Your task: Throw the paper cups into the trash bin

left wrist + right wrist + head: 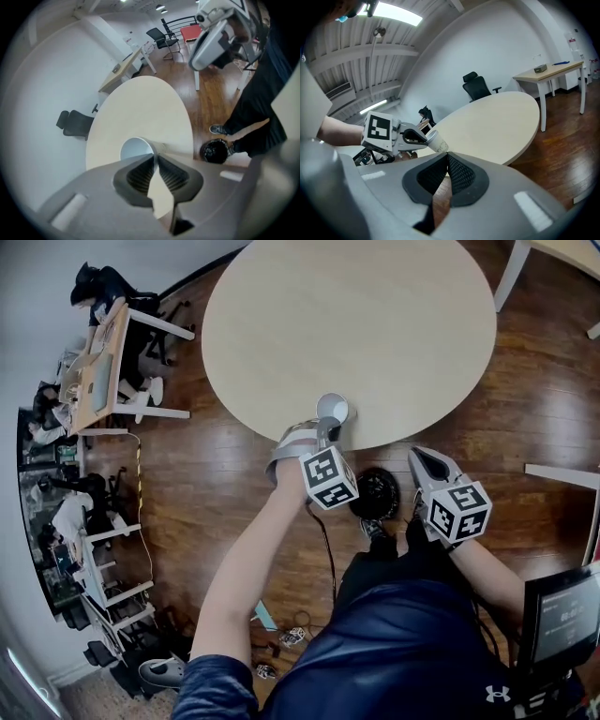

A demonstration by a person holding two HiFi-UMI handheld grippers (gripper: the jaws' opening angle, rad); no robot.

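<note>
Dark wood floor all around, with a big round beige table (356,324) in the middle of it, bare apart from one thing. That thing is the paper cup (333,409), sitting right at the table's near edge, the edge closest to the person. It's a plain white cup with a thin rolled rim, and what shows of the inside is white and looks empty. From the head view its open mouth faces up. From the right gripper view it's clearly tilted, mouth end toward the claw and base poking out over the tabletop. Can't tell if the base is touching the table or not.

The left gripper (326,430) has its jaws clenched on the cup's wall at the rim, one pad inside and one outside. The right gripper (424,457) is off to the side, well clear of the cup, jaws pressed together with nothing between them.

The trash bin (375,491) is black and round, on the floor just below the table's near edge, between the two grippers in the head view and right by the person's shoes.
</note>
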